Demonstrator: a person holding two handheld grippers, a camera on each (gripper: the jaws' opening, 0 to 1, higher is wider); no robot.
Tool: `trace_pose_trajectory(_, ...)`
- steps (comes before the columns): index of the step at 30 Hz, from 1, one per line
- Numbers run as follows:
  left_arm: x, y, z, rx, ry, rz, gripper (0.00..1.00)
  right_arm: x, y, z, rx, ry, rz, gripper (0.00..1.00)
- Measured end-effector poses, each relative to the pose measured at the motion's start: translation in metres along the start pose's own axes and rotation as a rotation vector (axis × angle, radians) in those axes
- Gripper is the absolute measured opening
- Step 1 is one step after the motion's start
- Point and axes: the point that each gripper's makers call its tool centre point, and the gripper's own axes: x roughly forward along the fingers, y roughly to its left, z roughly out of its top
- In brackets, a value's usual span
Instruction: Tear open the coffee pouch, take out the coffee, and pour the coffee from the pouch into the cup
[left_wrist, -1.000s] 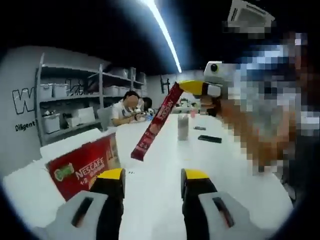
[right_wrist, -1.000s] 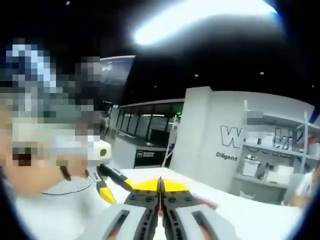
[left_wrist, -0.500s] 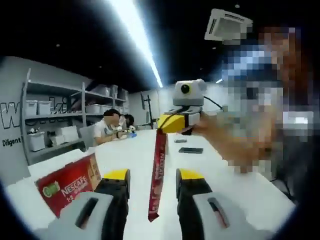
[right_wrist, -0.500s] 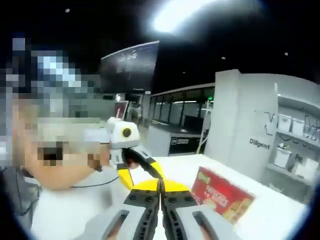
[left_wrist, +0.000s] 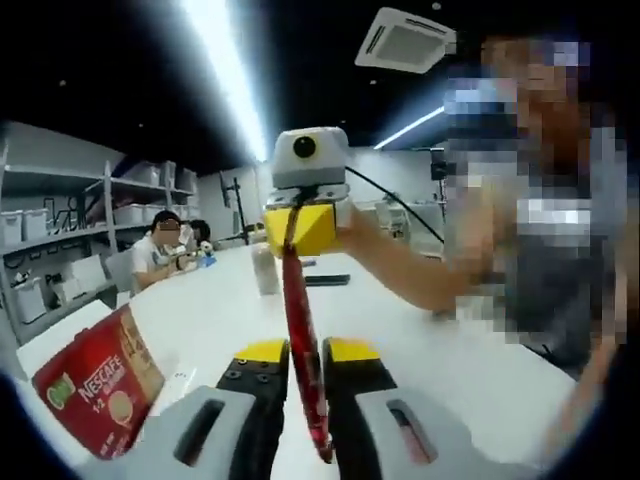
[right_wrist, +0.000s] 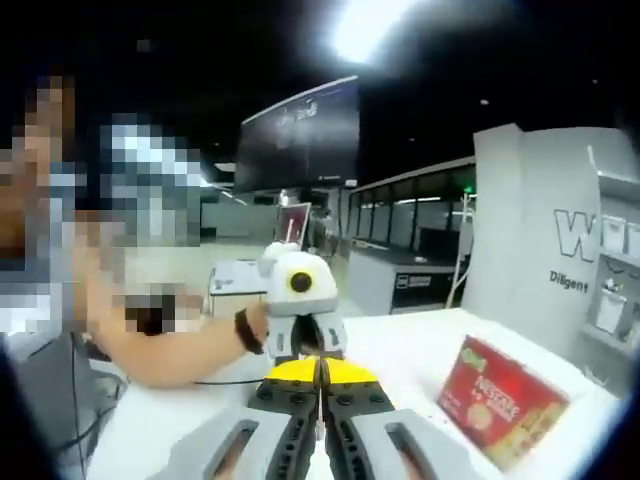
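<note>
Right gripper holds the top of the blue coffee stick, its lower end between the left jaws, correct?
Not quite: the coffee stick is red, not blue, as the left gripper view shows. The right gripper pinches its top, and its lower end hangs between the left gripper's jaws.

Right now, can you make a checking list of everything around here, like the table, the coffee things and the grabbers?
Surface: white table, long, mostly bare.
Job's things: red coffee stick hangs upright, its top clamped in the right gripper; red coffee box stands on the table at the left. The cup stands far down the table.
Clutter: a dark flat thing lies near the cup.
Grippers: left gripper has its jaws close on either side of the stick, contact unclear; right gripper shut on the stick.
Cables: a thin black one runs from the right gripper.
Surroundings: shelves with bins, seated people, ceiling light strip.
</note>
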Motion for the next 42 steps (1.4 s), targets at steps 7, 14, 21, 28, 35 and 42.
trace_pose_trajectory(7, -0.012, 0.006, 0.019, -0.133, -0.056, 0.042, 0.12, -0.005, -0.003, 0.023, -0.041, -0.135, -0.009, 0.02)
trace_pose_trajectory(14, -0.024, 0.011, 0.060, -0.258, -0.211, 0.053, 0.11, -0.024, 0.000, 0.070, 0.077, -0.412, 0.075, 0.21)
trace_pose_trajectory(21, -0.015, 0.004, 0.068, -0.198, -0.158, 0.078, 0.11, -0.013, -0.008, 0.055, 0.133, -0.373, 0.062, 0.26)
trace_pose_trajectory(28, -0.011, 0.000, 0.071, -0.209, -0.136, 0.074, 0.11, -0.006, 0.002, 0.054, 0.158, -0.360, 0.119, 0.15)
trace_pose_trajectory(35, -0.010, 0.001, 0.080, -0.142, -0.161, 0.061, 0.12, -0.010, 0.009, 0.059, 0.199, -0.347, 0.140, 0.05)
trace_pose_trajectory(42, -0.007, -0.019, 0.094, 0.091, -0.184, 0.047, 0.14, -0.017, 0.027, 0.066, 0.310, -0.374, 0.254, 0.04)
